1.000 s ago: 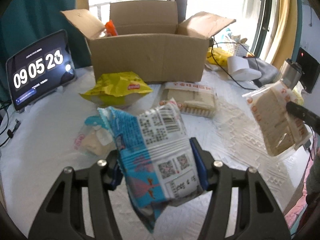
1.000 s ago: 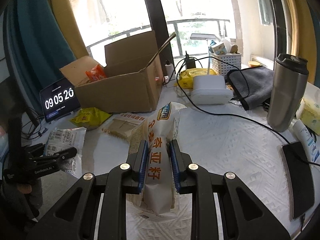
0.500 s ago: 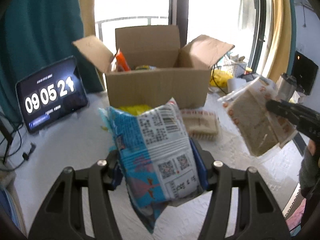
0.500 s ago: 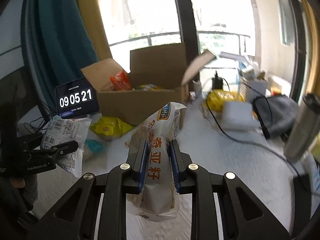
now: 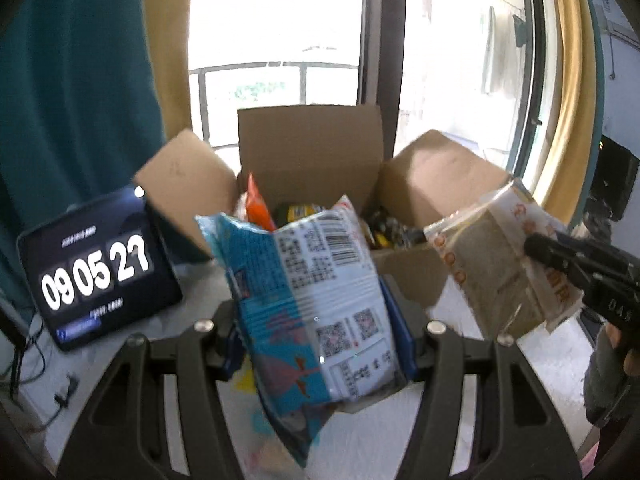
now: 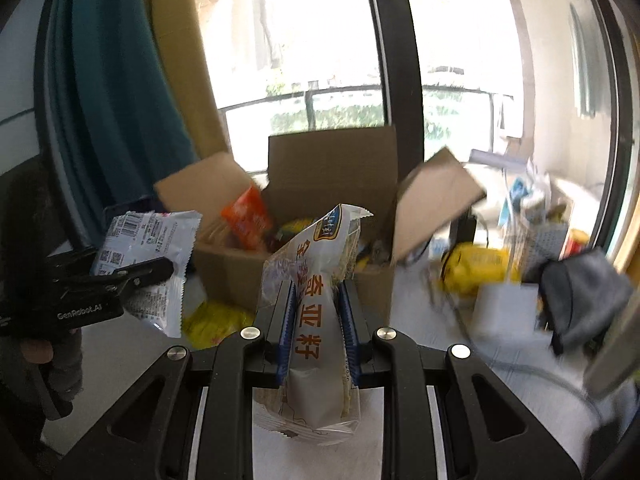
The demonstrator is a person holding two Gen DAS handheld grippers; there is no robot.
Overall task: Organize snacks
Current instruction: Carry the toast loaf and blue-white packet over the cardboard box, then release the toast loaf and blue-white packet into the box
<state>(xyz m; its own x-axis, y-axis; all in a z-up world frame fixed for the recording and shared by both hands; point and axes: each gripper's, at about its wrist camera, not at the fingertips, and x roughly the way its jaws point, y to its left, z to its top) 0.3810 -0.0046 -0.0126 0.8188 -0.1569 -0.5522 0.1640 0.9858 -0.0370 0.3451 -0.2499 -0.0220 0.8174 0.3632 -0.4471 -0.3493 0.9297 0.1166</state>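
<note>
My left gripper (image 5: 316,344) is shut on a blue and white snack bag (image 5: 312,300), held up in front of the open cardboard box (image 5: 412,276). My right gripper (image 6: 318,332) is shut on a clear cracker pack with red characters (image 6: 320,304), also in front of the box (image 6: 236,272). Each wrist view shows the other hand's load: the cracker pack (image 5: 496,264) at right in the left wrist view, the blue and white bag (image 6: 148,256) at left in the right wrist view. Inside the box stand an orange packet (image 6: 246,220) and other snacks.
A tablet clock (image 5: 96,272) leans left of the box. A yellow snack bag (image 6: 212,322) lies on the white table by the box front. Right of the box are a yellow packet (image 6: 476,266), a white device (image 6: 504,312), cables and a grey cloth (image 6: 580,300).
Both grippers have risen and moved toward the box with their packs still held. The box looms larger and its inside now shows.
</note>
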